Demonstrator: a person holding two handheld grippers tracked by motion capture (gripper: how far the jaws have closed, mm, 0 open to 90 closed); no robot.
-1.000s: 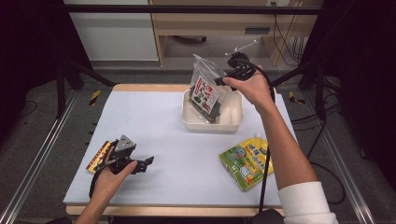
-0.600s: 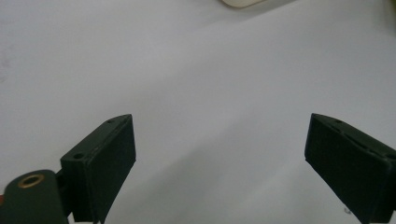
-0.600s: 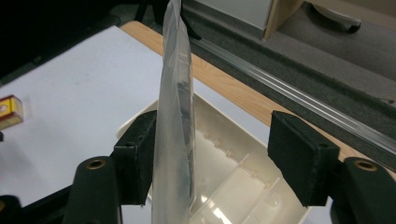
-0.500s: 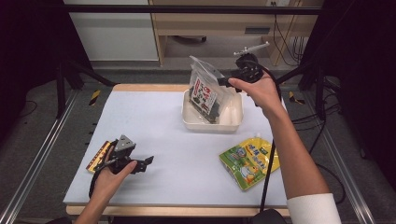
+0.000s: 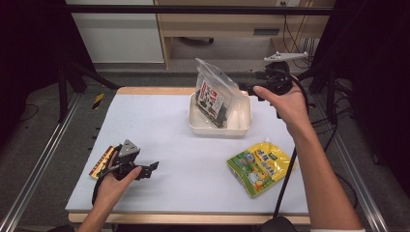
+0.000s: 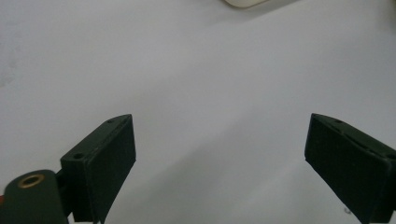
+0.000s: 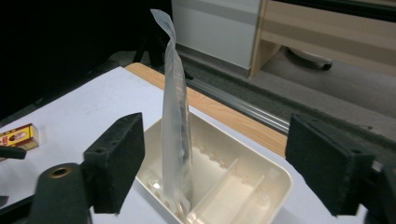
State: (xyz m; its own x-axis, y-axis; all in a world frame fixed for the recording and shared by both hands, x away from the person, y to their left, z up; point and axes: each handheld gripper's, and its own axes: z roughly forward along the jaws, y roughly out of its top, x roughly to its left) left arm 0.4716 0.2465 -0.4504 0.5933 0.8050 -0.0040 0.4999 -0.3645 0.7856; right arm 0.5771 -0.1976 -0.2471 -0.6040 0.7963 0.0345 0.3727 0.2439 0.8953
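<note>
A clear plastic bag [image 5: 212, 94] with a red, white and black label stands upright in a white divided tray [image 5: 241, 128] at the back of the mat. My right gripper [image 5: 247, 88] hovers just right of the bag, pointing at it. Its jaws have just been opening and stand wide, with no pad touching the bag. In the right gripper view the bag [image 7: 175, 126] rises edge-on from the tray [image 7: 252, 186], a little beyond the open right gripper [image 7: 217, 154]. My left gripper [image 5: 153, 167] rests on the mat at the front left. It is open, the left gripper [image 6: 219, 154] showing bare mat between its jaws.
A yellow-green pouch [image 5: 261, 164] lies flat at the front right of the mat. A small yellow and red box [image 5: 102, 162] lies beside the left hand, and the box [image 7: 18, 135] appears far left in the right gripper view. A cable hangs from the right gripper over the front edge.
The right gripper has opened, let go of the bag's top and drawn back to the right. The bag stays standing in the tray. The left hand has not moved.
</note>
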